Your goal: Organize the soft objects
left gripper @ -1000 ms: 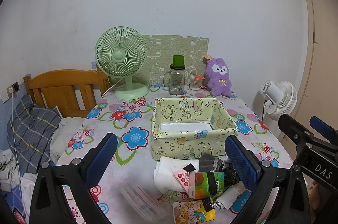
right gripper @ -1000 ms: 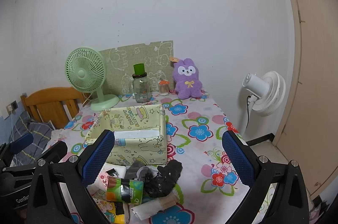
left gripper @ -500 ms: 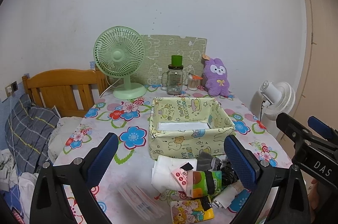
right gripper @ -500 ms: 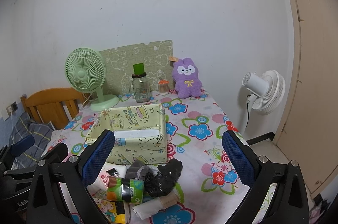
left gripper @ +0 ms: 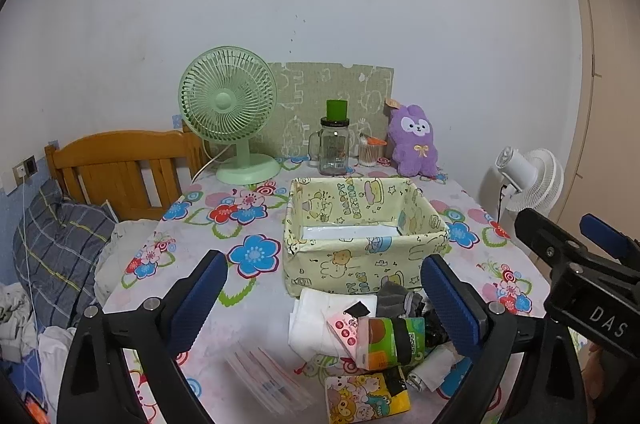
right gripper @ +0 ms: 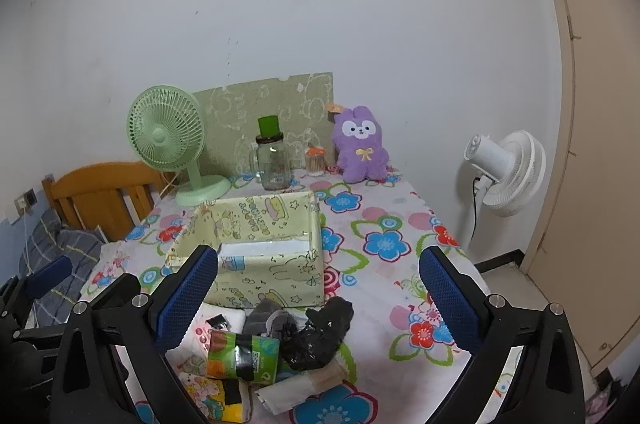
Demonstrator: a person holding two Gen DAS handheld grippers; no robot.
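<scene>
Right wrist view: pile of soft stuff [right gripper: 276, 340] sits just near-left of my wide-open right claw [right gripper: 320, 300], box [right gripper: 256, 252] right behind.

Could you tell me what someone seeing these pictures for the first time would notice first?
Probably the bright flower-print tablecloth and the pale yellow cartoon-print fabric box standing open at its middle. A jumble of small soft items lies in front of the box, nearest the cameras. At the far edge by the wall stand a green desk fan and a purple plush toy.
</scene>
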